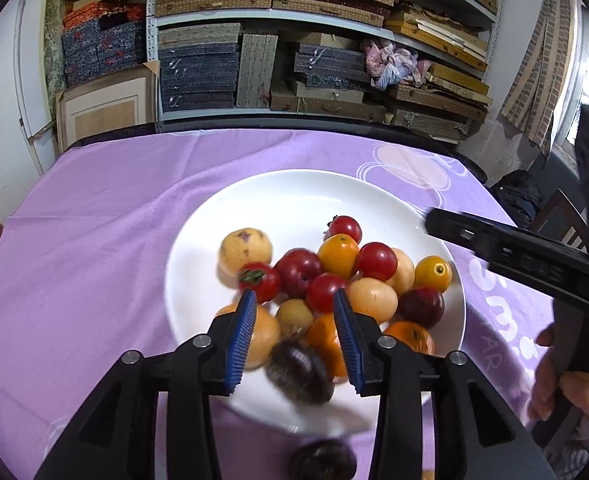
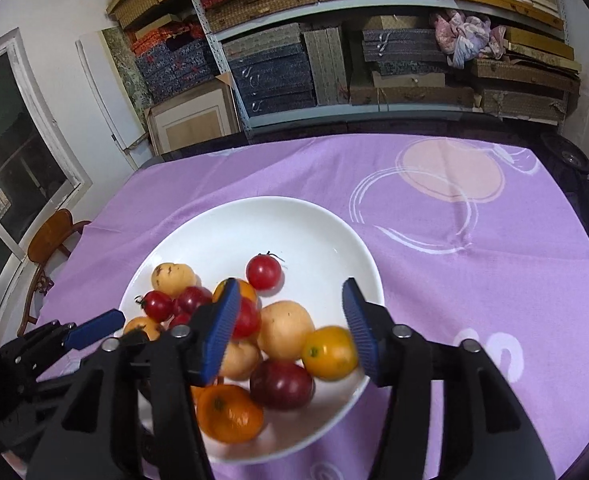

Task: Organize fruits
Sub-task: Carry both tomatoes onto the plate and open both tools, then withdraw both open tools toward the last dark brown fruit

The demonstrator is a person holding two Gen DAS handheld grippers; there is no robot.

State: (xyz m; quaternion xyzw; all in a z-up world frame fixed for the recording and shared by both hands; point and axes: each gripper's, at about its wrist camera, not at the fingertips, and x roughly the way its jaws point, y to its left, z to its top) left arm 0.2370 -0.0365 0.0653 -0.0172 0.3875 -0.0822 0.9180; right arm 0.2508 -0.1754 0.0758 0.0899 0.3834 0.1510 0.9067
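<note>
A white plate (image 1: 294, 200) on the purple cloth holds several fruits: red tomatoes (image 1: 376, 260), yellow and orange ones, pale round ones and dark plums. My left gripper (image 1: 294, 296) hangs open over the plate's near side. A blurred dark plum (image 1: 300, 372) lies between its fingers without touching either pad. In the right wrist view my right gripper (image 2: 290, 286) stands open over the same plate (image 2: 254, 232). A blurred yellow fruit (image 2: 329, 352) sits beside its right pad, and a dark red plum (image 2: 281, 384) lies below.
Another dark fruit (image 1: 322, 460) lies on the cloth (image 1: 94, 240) just off the plate's near rim. A right-gripper finger (image 1: 474, 236) and a hand (image 1: 566, 384) reach in from the right. A left-gripper finger (image 2: 94, 330) shows at the plate's left. Shelves of boxes (image 1: 294, 40) stand behind; a wooden chair (image 2: 50, 236) is at left.
</note>
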